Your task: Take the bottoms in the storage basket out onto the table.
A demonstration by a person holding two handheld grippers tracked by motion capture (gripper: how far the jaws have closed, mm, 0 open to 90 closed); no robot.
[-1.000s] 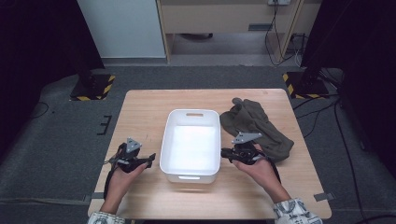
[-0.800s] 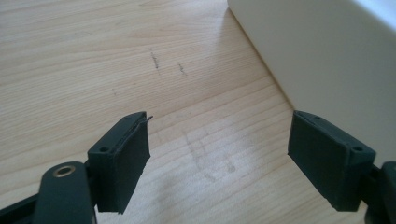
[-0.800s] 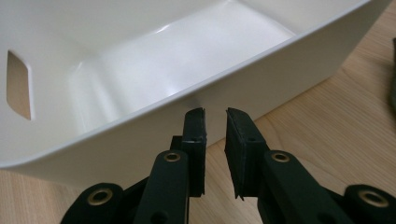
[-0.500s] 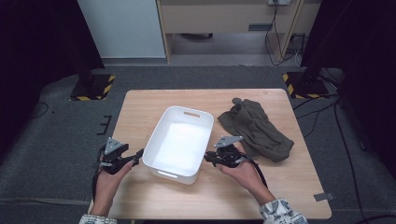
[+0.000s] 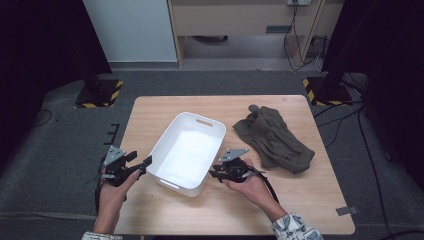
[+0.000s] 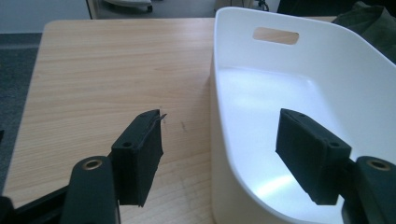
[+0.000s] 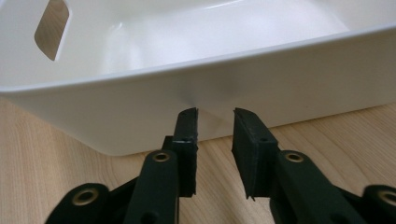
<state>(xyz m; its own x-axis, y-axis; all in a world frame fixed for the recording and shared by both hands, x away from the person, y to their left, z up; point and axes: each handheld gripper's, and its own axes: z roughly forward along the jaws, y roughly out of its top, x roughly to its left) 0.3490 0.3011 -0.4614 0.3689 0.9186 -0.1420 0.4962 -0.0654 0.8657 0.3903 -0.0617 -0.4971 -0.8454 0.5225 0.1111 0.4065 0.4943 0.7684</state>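
A white plastic bin stands skewed on the wooden table, its handle slot at the far right end. My left gripper is at the bin's near left corner. In the left gripper view it is open; its jaws have just been closing, one pad outside the bin wall, the other over the inside, neither touching. My right gripper is by the bin's right side. Its jaws have just been opening, a narrow empty gap between them, tips close to the bin's outer wall.
An olive-green cloth lies crumpled on the table's right half. The left hand hangs over the table's left front edge. Dark floor with cables surrounds the table; cabinets stand behind it.
The bin has turned clockwise and shifted left, its near end swinging toward the left gripper. Both hands have moved left, the right one following the bin's side.
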